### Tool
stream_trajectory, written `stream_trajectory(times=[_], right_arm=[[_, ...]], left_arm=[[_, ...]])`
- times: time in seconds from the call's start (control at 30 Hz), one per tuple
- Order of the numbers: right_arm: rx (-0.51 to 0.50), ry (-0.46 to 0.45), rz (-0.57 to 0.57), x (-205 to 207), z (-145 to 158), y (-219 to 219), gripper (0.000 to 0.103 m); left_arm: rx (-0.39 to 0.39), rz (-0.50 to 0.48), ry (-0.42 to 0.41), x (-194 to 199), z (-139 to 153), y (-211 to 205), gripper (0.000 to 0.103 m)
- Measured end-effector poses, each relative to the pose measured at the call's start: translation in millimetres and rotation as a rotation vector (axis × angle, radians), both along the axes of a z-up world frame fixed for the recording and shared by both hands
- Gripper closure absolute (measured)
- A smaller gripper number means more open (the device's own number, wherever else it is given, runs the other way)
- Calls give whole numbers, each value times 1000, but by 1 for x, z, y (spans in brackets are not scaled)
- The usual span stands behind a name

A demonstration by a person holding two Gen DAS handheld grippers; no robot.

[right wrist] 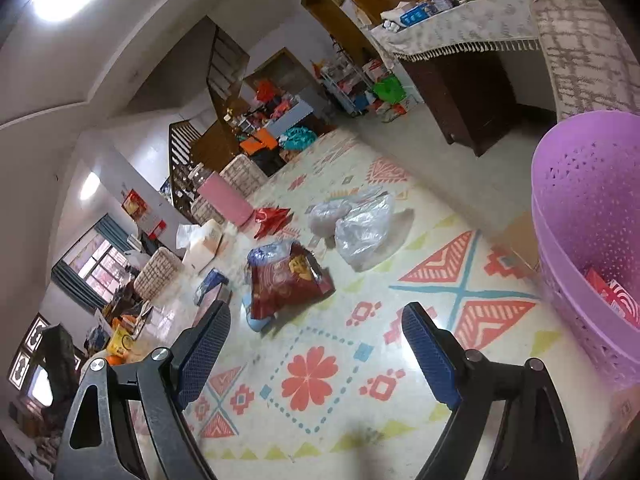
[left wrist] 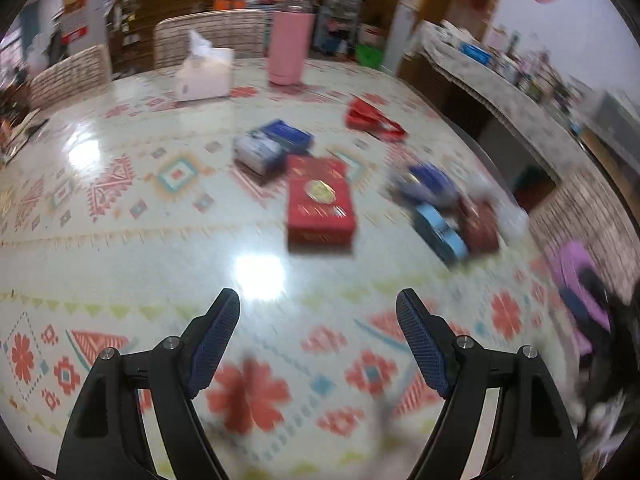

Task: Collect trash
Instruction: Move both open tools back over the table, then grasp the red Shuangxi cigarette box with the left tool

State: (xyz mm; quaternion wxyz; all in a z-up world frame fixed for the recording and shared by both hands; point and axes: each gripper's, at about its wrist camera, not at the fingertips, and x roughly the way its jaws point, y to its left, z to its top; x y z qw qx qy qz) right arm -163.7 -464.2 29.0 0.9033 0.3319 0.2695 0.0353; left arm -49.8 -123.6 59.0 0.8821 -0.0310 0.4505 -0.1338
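both grippers are hanging over the patterned table point(left wrist: 120, 240) with jaws spread wide and nothing between them. the left gripper point(left wrist: 318, 312) is facing the red box point(left wrist: 321, 204), which is lying flat ahead of its fingertips, with a blue and white pack point(left wrist: 272, 146) just beyond and a red wrapper point(left wrist: 372, 120) farther off. to do this pick well, it is probably best straddling the box across its narrow sides before closing. the right gripper point(right wrist: 316, 324) is facing a crumpled snack bag point(right wrist: 286, 280) and clear plastic bags point(right wrist: 356, 224). the purple basket point(right wrist: 580, 200) is standing at the right, already holding a red and white piece point(right wrist: 616, 296); the rest of its inside is hidden.
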Motion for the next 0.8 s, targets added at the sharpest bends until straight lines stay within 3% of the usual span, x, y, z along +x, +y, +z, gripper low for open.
stream_trajectory(times=[0.37,0.4,0.43,0.47,0.67,0.8], right_arm=[[-177,-25,28,2,13,29,12],[-191,-29,31,2,14,31,12],[-198,-30,34,2,14,33,12],[-203,-30,36,2,15,33,12],[-183,-16,40,4,12,29,12],[-196,1,37,4,12,30,12]], left_arm=[[68,35,49,84,-25,-33,23],[65,35,65,89,-29,-36,24],[57,34,83,93,-33,-37,35],[45,30,99,95,-37,-38,47],[38,24,85,86,-36,-38,48],[-44,20,81,81,-29,-28,48]])
